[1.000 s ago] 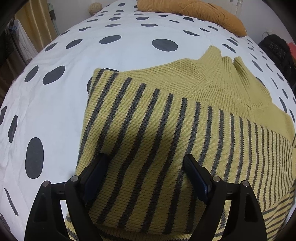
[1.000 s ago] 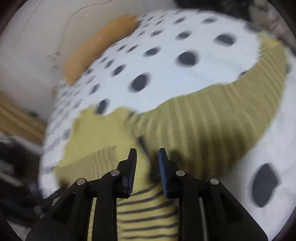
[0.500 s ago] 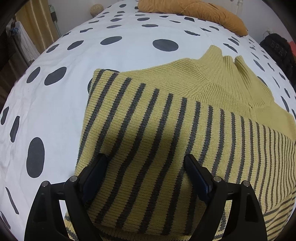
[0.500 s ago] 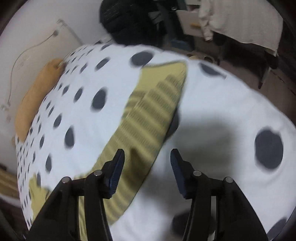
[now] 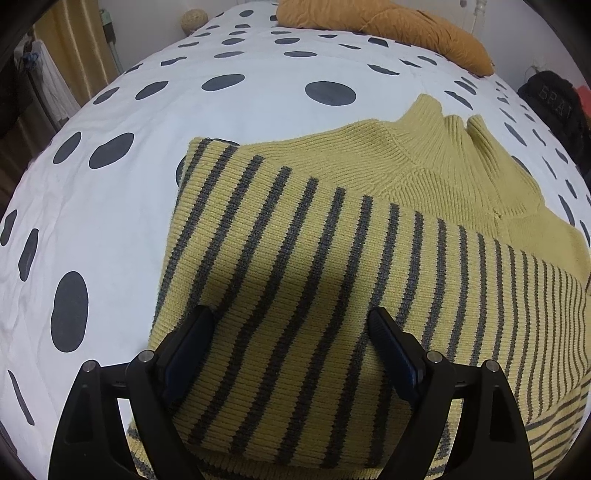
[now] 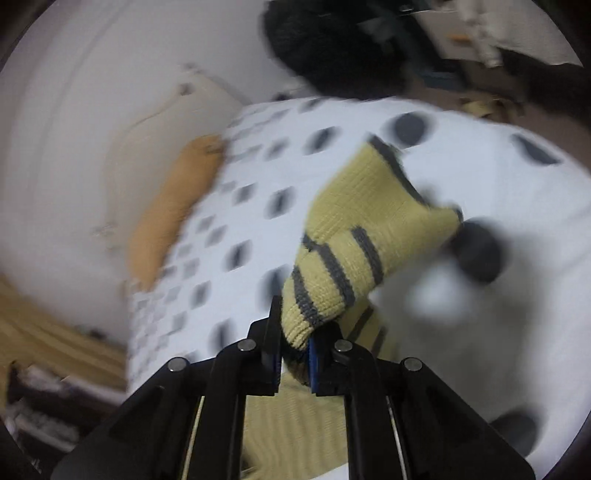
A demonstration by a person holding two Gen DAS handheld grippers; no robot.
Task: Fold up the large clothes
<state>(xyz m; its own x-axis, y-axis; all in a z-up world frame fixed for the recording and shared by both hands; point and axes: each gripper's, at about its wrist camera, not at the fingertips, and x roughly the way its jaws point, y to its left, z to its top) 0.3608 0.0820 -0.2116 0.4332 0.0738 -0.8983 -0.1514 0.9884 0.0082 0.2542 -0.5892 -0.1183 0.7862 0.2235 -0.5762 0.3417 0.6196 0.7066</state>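
Yellow knitted sweater with grey stripes [image 5: 295,266] is partly folded on the dotted bed [image 5: 92,221]; 1 sleeve [image 6: 354,236] is clamped in the right tongs [image 6: 293,354], left tongs [image 5: 288,354] spread, empty.

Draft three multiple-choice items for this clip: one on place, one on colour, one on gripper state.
1. Where does the orange pillow lie?
A. at the bed's far end
B. on the sweater
C. on the floor

2. What colour are the stripes on the yellow sweater?
A. red
B. dark grey
C. white

3. What is the right gripper doing?
A. hanging open
B. shut on a sweater sleeve
C. holding the pillow

Answers: A, the pillow sits beyond the sweater on the polka-dot bedspread; B, grey bands cross the yellow knit; B, the cuff is pinched between its fingers, while the left gripper stands open.
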